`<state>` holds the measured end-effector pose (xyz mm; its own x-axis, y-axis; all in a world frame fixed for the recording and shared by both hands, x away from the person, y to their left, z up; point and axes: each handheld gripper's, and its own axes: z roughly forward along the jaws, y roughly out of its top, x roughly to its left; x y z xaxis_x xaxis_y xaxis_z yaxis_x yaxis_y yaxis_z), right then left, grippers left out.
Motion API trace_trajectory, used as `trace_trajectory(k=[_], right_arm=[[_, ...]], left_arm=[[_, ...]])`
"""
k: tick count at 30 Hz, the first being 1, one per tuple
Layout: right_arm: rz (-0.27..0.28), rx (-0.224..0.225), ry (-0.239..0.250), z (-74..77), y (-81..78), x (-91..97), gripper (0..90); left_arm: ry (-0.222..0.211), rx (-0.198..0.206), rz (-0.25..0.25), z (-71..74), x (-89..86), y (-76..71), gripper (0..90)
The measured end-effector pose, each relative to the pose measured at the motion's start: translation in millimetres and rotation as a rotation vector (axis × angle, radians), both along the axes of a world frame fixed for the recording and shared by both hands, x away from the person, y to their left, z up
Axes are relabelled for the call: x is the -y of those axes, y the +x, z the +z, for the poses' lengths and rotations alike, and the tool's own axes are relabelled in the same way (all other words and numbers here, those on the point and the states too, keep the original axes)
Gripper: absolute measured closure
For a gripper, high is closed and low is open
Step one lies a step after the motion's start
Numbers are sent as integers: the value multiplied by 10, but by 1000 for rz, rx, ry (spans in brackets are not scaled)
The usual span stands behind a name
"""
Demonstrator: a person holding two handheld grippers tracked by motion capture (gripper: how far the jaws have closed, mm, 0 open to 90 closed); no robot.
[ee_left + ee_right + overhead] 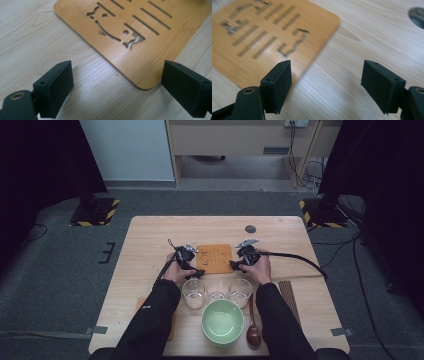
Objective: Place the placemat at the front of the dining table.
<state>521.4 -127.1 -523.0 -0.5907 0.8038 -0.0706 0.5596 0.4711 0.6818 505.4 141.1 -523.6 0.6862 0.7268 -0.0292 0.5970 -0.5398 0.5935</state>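
Note:
An orange-brown bamboo mat (215,258) with cut-out slots lies flat in the middle of the wooden table (150,240). My left gripper (194,271) rests at the mat's left near corner. Its jaws stand wide open, and the rounded corner of the mat (150,45) lies on the table between and ahead of them. My right gripper (234,265) is at the mat's right side, also open. Its left jaw hovers over the edge of the mat (274,30) and its right jaw over bare wood. Neither gripper (117,75) (327,72) presses on anything.
Three clear glasses (217,290) stand in a row just near of the mat, between the person's forearms. A green bowl (222,322) and a brown spoon (253,332) sit by the front edge, dark sticks (289,297) to the right. A grey round cap (250,229) is set in the table.

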Motion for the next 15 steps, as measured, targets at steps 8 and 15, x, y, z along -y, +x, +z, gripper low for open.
trace_trajectory(k=[8,15], right_arm=[[16,-6,-29,-39,-58,111,231],[35,2,3,-68,-98,78,220]], left_arm=[[12,14,4,-9,-14,0,101],[17,11,13,-4,-59,1,103]])
